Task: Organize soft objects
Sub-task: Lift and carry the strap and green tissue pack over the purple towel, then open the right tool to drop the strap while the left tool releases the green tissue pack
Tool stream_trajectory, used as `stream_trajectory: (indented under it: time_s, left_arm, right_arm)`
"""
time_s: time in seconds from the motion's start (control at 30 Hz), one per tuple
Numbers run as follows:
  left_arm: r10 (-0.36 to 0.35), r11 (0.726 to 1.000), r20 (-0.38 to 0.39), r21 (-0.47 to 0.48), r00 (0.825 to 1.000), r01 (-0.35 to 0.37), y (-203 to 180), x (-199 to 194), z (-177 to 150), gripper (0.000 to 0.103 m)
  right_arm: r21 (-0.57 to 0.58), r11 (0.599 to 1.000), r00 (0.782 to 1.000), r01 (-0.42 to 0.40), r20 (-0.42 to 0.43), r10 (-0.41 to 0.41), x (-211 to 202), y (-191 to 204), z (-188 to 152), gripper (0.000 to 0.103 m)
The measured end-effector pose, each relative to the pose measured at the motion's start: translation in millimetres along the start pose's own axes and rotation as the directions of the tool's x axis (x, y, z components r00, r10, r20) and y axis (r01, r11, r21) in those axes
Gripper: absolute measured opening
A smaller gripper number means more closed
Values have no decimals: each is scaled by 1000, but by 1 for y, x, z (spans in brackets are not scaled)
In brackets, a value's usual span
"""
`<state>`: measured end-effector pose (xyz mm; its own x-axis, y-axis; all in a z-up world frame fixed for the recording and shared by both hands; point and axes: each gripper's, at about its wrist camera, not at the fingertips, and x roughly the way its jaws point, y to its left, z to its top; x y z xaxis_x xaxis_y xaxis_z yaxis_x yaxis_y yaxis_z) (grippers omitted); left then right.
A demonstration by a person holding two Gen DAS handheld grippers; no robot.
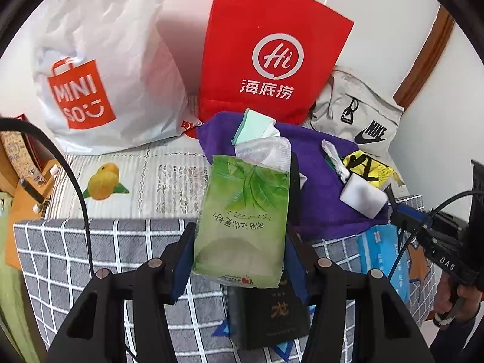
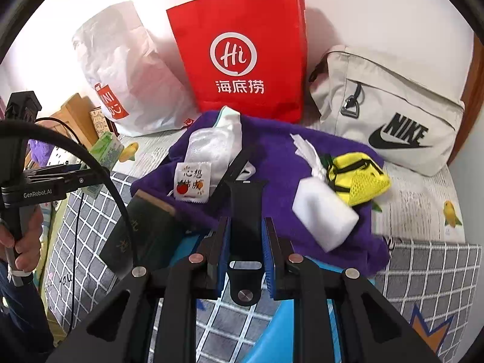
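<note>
Gripping the green tissue pack (image 1: 242, 217) mid-frame with our left gripper (image 1: 239, 242), and a black watch strap (image 2: 246, 211) with our right gripper (image 2: 245, 242), we risked the soft pack slipping from the fingers.

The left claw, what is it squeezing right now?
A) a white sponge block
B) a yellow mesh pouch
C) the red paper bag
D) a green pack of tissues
D. The left claw is shut on the green pack of tissues, with a blue pad pressed against each side of it; the yellow mesh pouch, white sponge block and red paper bag lie apart from it.
</note>
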<state>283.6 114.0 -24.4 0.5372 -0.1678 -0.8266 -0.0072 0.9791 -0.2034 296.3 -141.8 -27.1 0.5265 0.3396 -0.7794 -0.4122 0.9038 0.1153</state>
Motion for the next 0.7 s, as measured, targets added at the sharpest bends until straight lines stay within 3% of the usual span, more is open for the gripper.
stream_trajectory:
  time_s: [0.43,0.7]
  left_arm:
    - [-7,999,-36,40,999,9,-10,34,31,52]
    - [-15,998,-60,62,998,19,-19,52,39,52]
  right_arm:
    - [-33,999,999,11,-52,-13,55,-6,35,21]
    - [-39,999,990,18,-139,-24,99,-23,48,21]
